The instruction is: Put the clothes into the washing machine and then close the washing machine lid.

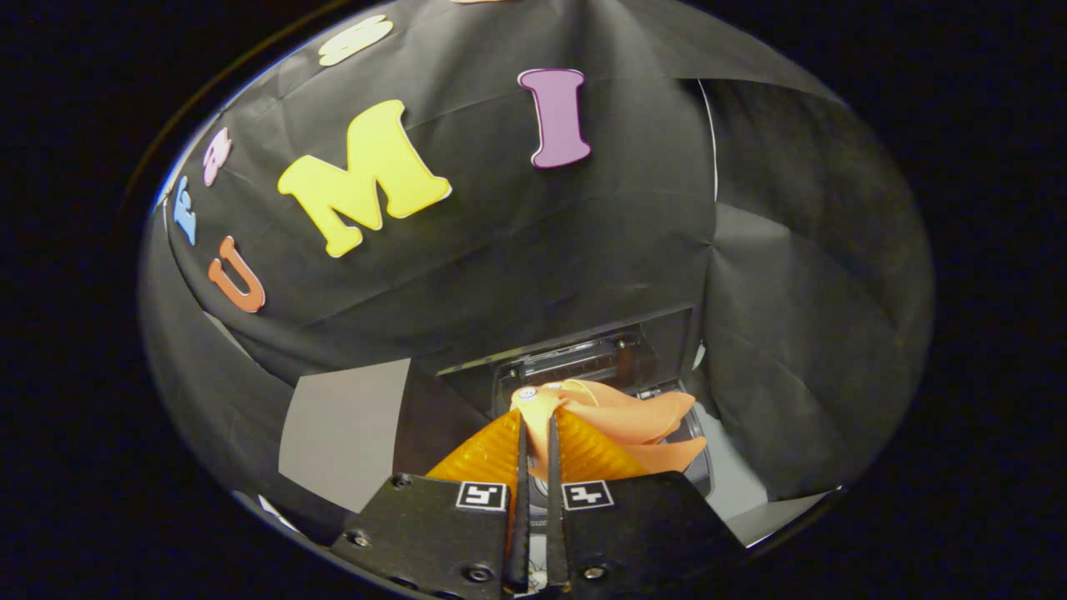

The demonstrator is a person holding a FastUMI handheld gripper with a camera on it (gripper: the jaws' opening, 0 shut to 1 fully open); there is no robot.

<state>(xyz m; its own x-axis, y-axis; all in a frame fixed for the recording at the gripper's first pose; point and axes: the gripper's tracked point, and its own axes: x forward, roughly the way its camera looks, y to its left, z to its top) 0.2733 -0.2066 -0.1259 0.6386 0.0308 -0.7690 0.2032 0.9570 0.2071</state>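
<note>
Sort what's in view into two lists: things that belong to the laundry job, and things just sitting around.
Job:
- orange garment, pinched between the fingers of the tool
- washing machine just beyond the fingers, lid up

Not part of it:
- grey surface beside the machine
- black cloth wall behind

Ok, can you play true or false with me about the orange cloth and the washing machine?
1. The tool is pinching the orange cloth. True: both fingers are nearly closed on it.
2. The cloth is lying flat on the floor. False: it hangs from the fingers, above the machine.
3. The washing machine sits beyond the fingers, with its lid up. True: its top looks open.
4. The cloth is blue. False: it is orange.
5. The cloth is already deep inside the machine. False: it is held at the fingertips.
</note>
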